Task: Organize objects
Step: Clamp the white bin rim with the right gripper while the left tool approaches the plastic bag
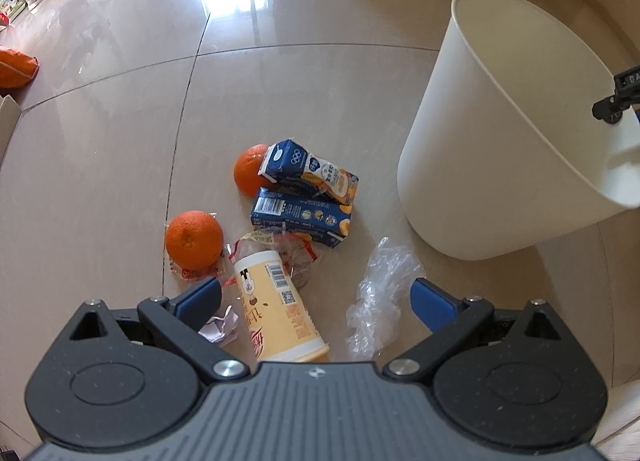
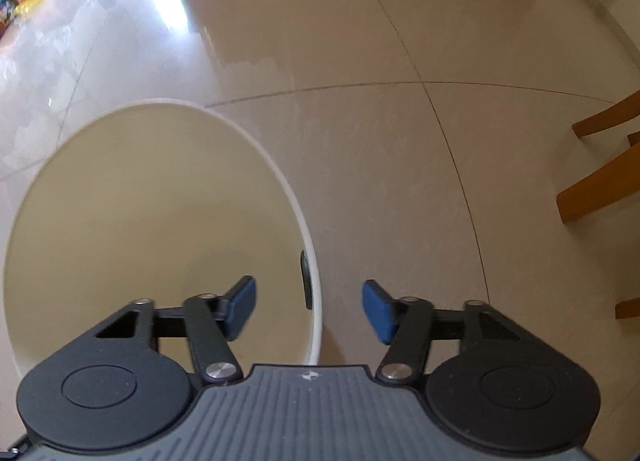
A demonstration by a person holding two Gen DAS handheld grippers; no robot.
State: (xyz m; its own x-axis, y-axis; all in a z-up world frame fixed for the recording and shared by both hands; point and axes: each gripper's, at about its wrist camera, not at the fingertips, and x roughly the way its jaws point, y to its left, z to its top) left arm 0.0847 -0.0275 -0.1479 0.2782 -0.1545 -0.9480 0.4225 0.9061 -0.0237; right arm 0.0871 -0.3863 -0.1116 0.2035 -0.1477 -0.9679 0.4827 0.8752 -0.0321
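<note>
litter (image 1: pixel 280 261) on glossy tiled floor (image 1: pixel 120 141)

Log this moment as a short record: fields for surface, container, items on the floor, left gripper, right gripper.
surface: glossy tiled floor
container: white bin, upright, inside looks empty
items: two oranges, two blue cartons stacked, yellow cup on its side, clear plastic wrap, crumpled paper
left gripper: open, jaws either side of the cup, not touching it
right gripper: open, straddling the bin's rim, holding nothing
</note>
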